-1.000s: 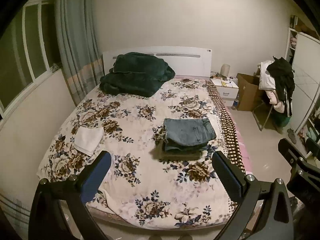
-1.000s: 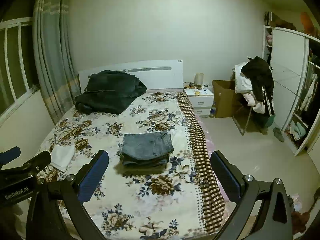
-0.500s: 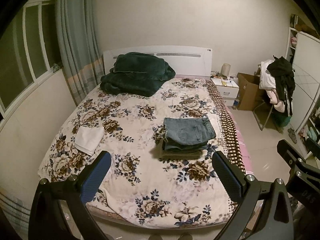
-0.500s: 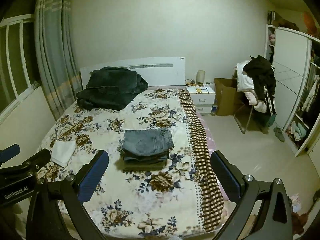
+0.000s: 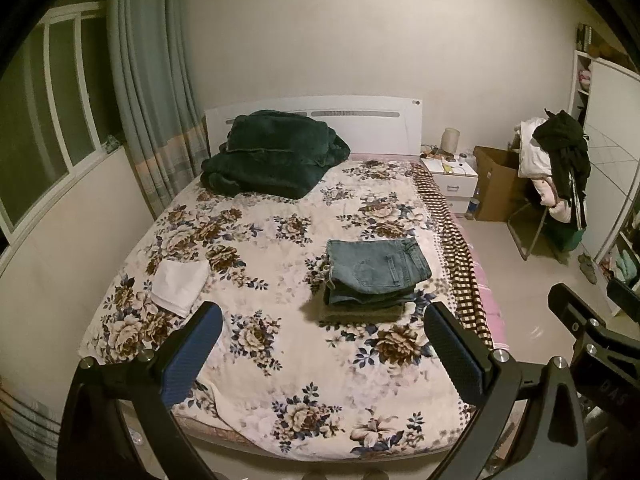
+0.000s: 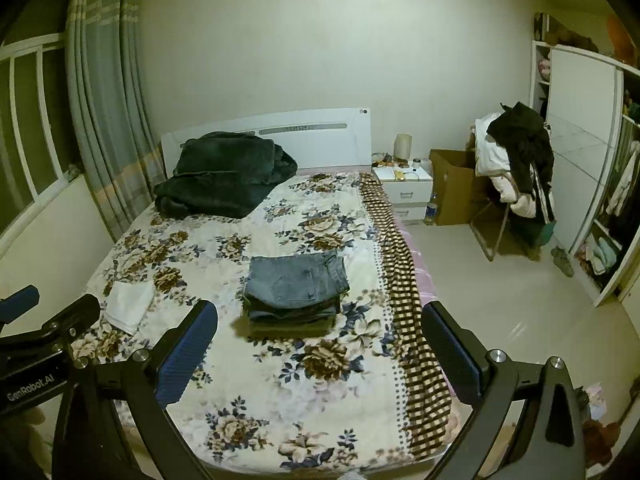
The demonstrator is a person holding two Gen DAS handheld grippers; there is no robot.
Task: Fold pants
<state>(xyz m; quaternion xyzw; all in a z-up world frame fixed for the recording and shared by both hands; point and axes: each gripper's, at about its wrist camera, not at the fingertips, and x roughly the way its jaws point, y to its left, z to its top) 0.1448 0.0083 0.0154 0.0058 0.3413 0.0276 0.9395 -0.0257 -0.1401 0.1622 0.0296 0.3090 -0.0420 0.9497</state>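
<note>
Folded blue jeans [image 5: 378, 266] lie on top of a small stack of folded pants, with an olive pair [image 5: 360, 313] at the bottom, on the floral bed [image 5: 280, 360]. The stack also shows in the right wrist view [image 6: 296, 278]. My left gripper [image 5: 326, 346] is open and empty, held well back from the bed's foot. My right gripper [image 6: 320, 344] is open and empty too, beside it on the right. Part of the right gripper shows at the left wrist view's edge [image 5: 588, 336], and part of the left gripper at the right wrist view's edge [image 6: 40, 340].
A folded white cloth [image 5: 180, 282] lies on the bed's left side. A dark green blanket [image 5: 272, 156] is heaped at the headboard. A nightstand [image 6: 404, 190], a cardboard box [image 6: 456, 196], a clothes-laden chair [image 6: 516, 176] and a wardrobe [image 6: 580, 152] stand on the right. Window and curtain are on the left.
Both grippers have drawn back and risen slightly from the bed; more of the bed's foot shows. The pants stack has not moved. Both jaws stay open.
</note>
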